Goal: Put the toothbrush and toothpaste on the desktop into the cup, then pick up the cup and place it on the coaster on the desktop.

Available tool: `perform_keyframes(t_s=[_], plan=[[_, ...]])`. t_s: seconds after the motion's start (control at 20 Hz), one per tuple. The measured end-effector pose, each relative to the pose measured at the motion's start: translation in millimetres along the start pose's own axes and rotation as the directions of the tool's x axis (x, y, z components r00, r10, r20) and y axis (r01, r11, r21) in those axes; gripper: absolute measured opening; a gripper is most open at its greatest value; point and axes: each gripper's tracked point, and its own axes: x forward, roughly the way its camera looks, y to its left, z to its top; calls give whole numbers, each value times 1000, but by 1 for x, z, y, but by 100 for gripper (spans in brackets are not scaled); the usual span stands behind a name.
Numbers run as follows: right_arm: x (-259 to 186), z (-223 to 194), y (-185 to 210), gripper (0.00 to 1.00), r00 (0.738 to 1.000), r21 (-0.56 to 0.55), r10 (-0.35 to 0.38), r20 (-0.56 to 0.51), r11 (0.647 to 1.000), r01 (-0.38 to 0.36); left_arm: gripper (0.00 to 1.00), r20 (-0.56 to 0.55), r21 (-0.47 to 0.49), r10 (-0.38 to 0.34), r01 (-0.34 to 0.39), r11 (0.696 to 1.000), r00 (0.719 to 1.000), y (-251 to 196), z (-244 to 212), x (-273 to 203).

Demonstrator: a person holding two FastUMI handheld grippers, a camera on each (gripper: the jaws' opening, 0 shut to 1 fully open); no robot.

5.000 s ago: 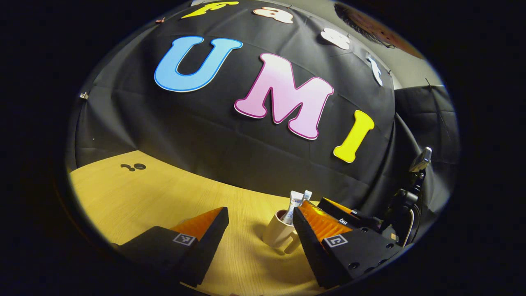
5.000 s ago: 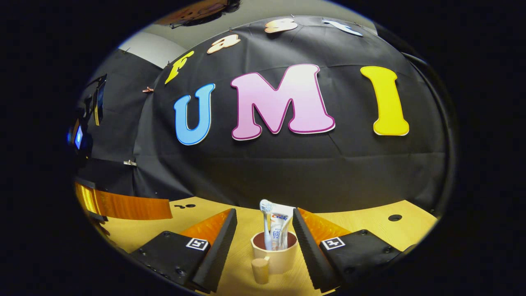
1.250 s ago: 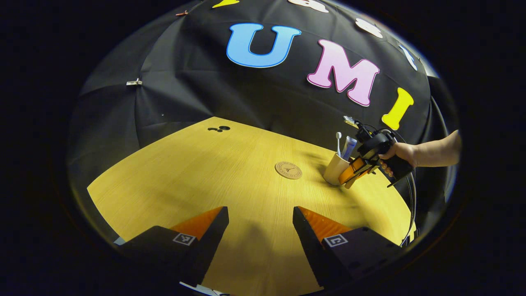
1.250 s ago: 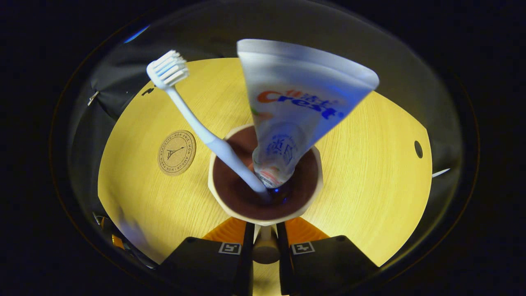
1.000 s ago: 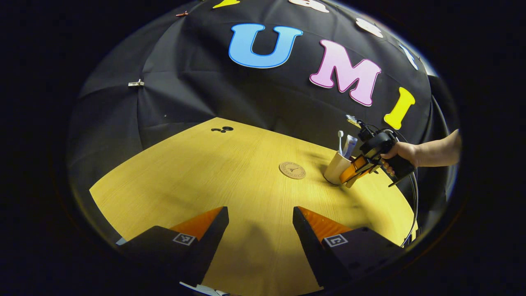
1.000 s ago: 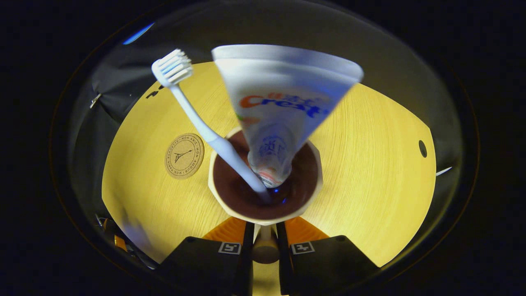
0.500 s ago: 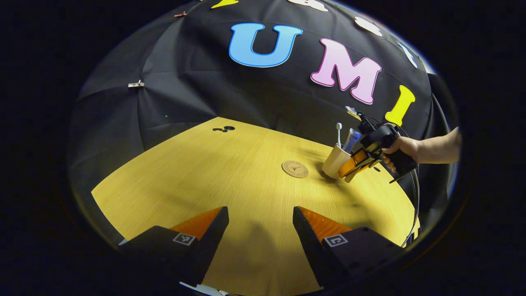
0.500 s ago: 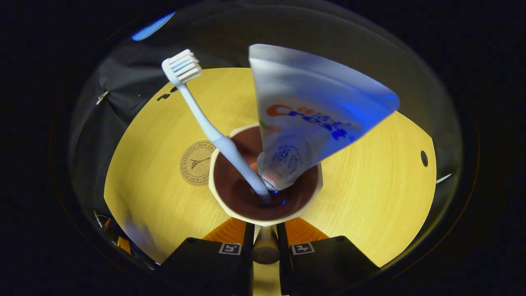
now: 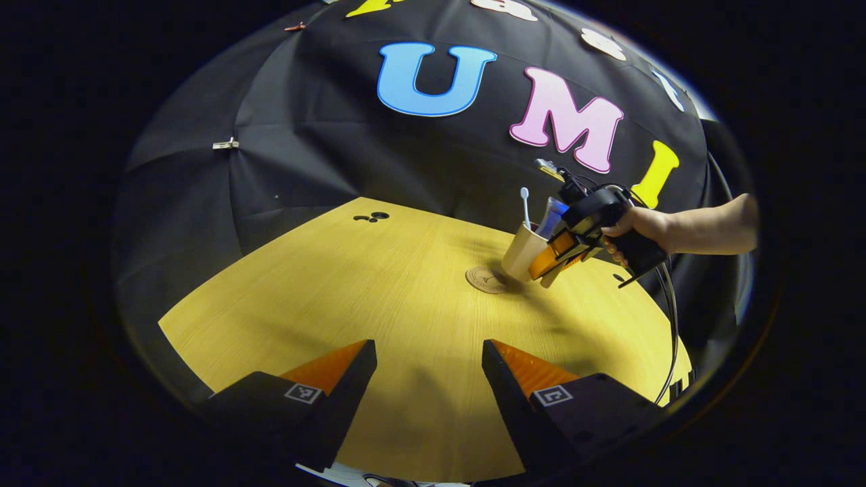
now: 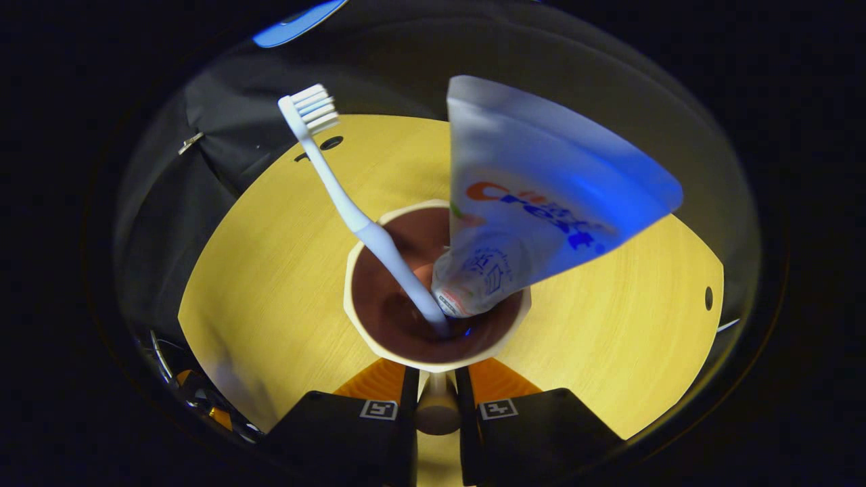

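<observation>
Toothbrush (image 10: 352, 210) and toothpaste (image 10: 541, 196) already in cup (image 9: 519, 251); right tool (image 10: 436, 385) clenched on handle, hovered over coaster (image 9: 484, 279); left tool (image 9: 429, 379) released.

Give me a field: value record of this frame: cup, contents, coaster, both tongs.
cup: held off the desktop, tilted, just above the coaster
cup handle: clamped by the right tongs
toothbrush: in cup, head up
toothpaste: in cup, cap end down
coaster: flat on desktop, partly hidden by the cup
left tongs: open, empty, over the near desktop
hand: holds the right tongs
status: cup not yet set down
</observation>
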Motion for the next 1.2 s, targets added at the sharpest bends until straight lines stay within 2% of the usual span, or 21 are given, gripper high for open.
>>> perform_keyframes(t_s=[0.35,0.55,0.75,0.95,1.0,1.05,1.1,1.2], plan=[[23,6,31,29,1000,-85,-10,-14,996,9,98,4,-9,33,-33,999,999,23,0,-15],[22,3,33,29,999,-87,-29,-26,996,26,97,-7,-48,44,-45,998,999,37,-2,-21],[30,3,37,29,998,-93,-51,-46,995,46,97,1,-37,65,-65,997,998,50,3,-31],[20,5,36,32,996,-80,-79,-36,994,76,98,5,-21,64,-64,998,998,54,12,-43],[19,6,35,39,996,-74,-84,-25,994,82,98,9,-16,57,-57,998,998,53,15,-47],[12,7,36,39,997,-60,-80,-16,995,79,98,17,-12,47,-47,999,999,51,19,-53],[3,6,39,52,997,-46,-76,-6,996,76,98,20,-8,38,-38,999,999,49,22,-57],[-20,5,43,70,998,-15,-67,19,998,67,98,26,6,25,-25,1000,999,44,29,-66]])
